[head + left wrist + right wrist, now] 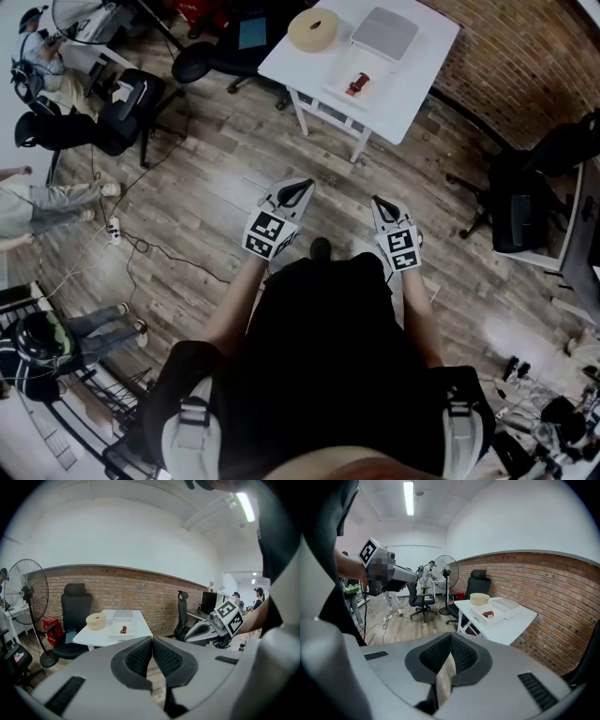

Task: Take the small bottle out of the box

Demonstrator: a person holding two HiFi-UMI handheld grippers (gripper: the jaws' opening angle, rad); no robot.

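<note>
The person stood on the wooden floor, well apart from the white table (419, 82), with both forearms held out in front of the body. Each tool pointed forward and somewhat down toward the table, marker cube uppermost. The left tool (300, 190) had its jaws closed, the ribbed pads meeting at the tips with nothing between them. The right tool (382, 203) was closed in the same way and held nothing; only floor showed through the slit below its pads. The bottle (357, 85), small and red, lay on its side inside the open white box (331, 92), which sat just inside the table's near edge, about midway along it. A tan roll (313, 30) sat toward the table's left corner, and a grey lid (384, 35) lay behind the box toward the far edge. From the tools, the bottle lay straight ahead and beyond them, roughly between the lines along which the two pointed. Its long axis seemed to run away from the near edge, along the box's length, though it was too small in these views to be sure. Neither hand was clearly nearer; the right tool looked slightly better lined up with it. Judging from this, the gap to the table had yet to be crossed, and a tool would have to open before it could take the bottle across its short width.
</note>
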